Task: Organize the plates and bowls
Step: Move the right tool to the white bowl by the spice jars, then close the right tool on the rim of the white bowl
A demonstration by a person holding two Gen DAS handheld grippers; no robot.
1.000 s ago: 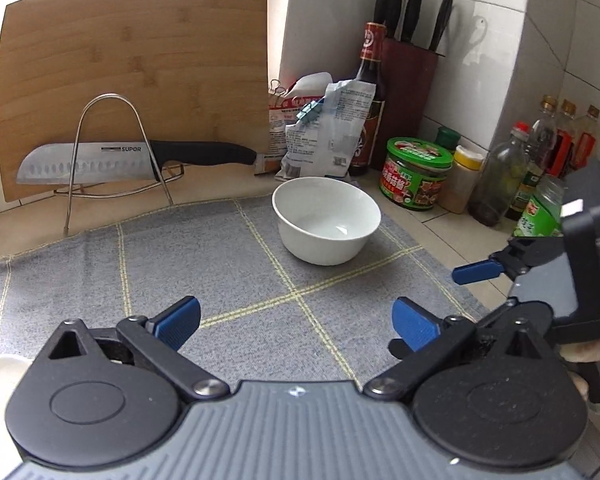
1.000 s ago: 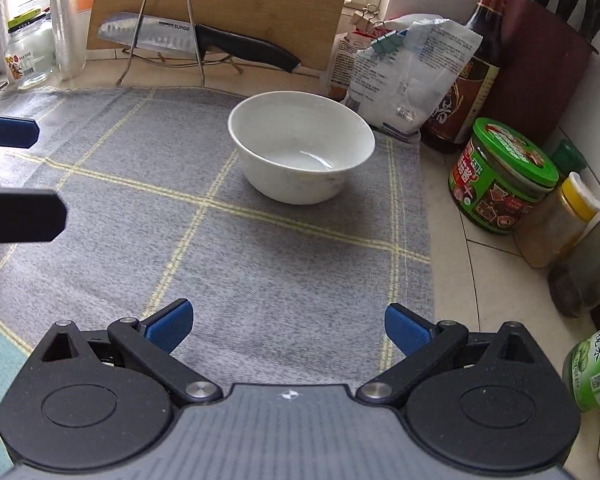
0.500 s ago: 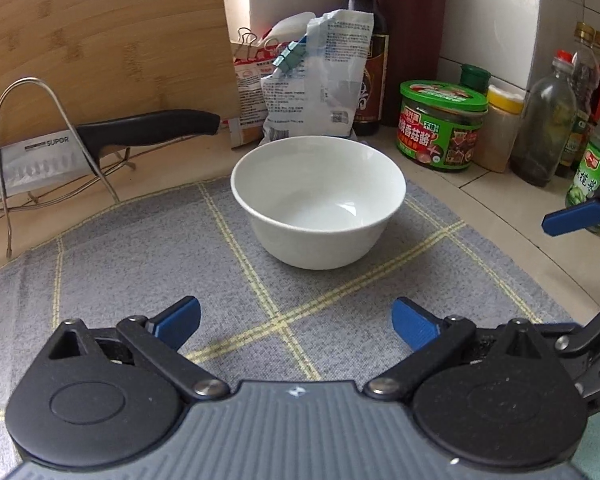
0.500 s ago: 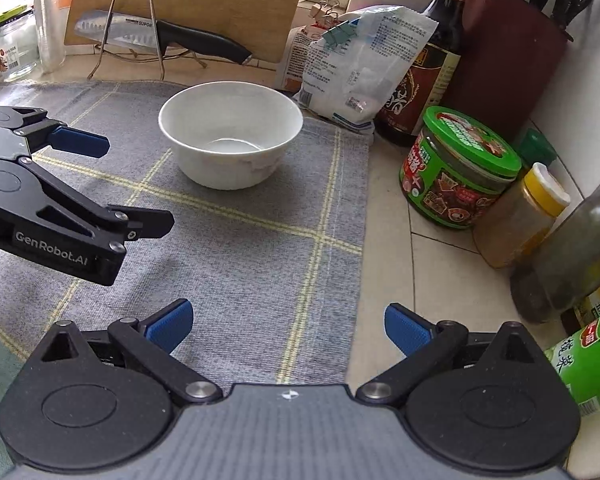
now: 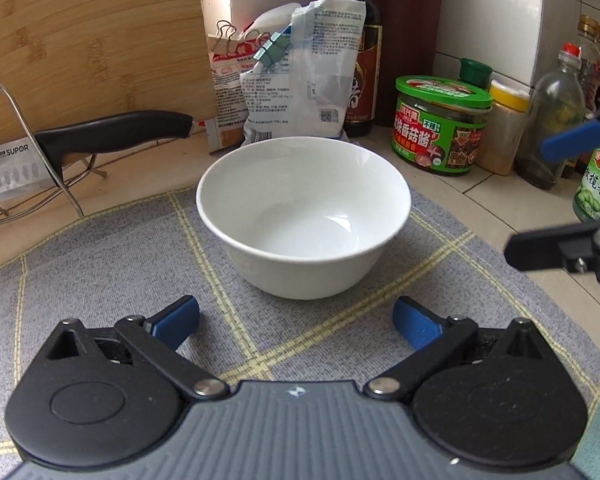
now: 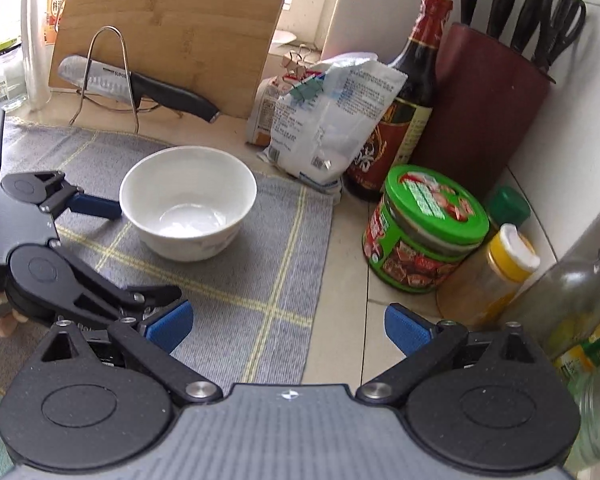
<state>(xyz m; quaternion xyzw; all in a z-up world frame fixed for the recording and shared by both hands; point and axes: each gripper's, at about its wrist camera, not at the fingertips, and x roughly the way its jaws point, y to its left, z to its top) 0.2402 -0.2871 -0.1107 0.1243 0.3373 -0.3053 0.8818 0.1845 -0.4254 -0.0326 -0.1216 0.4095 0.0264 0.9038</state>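
Note:
A white empty bowl stands upright on a grey checked mat; it also shows in the right wrist view. My left gripper is open and empty, just short of the bowl's near side, fingers spread about as wide as the bowl. In the right wrist view the left gripper sits at the bowl's left. My right gripper is open and empty, over the mat's right edge. No plate is in view.
A knife rests on a wire stand before a bamboo cutting board. Clipped bags, a sauce bottle, a green-lidded jar, a yellow-capped jar, a knife block and bottles crowd the back and right.
My left gripper has moved forward up to the bowl. My right gripper has swung right, toward the jars. Both stayed open.

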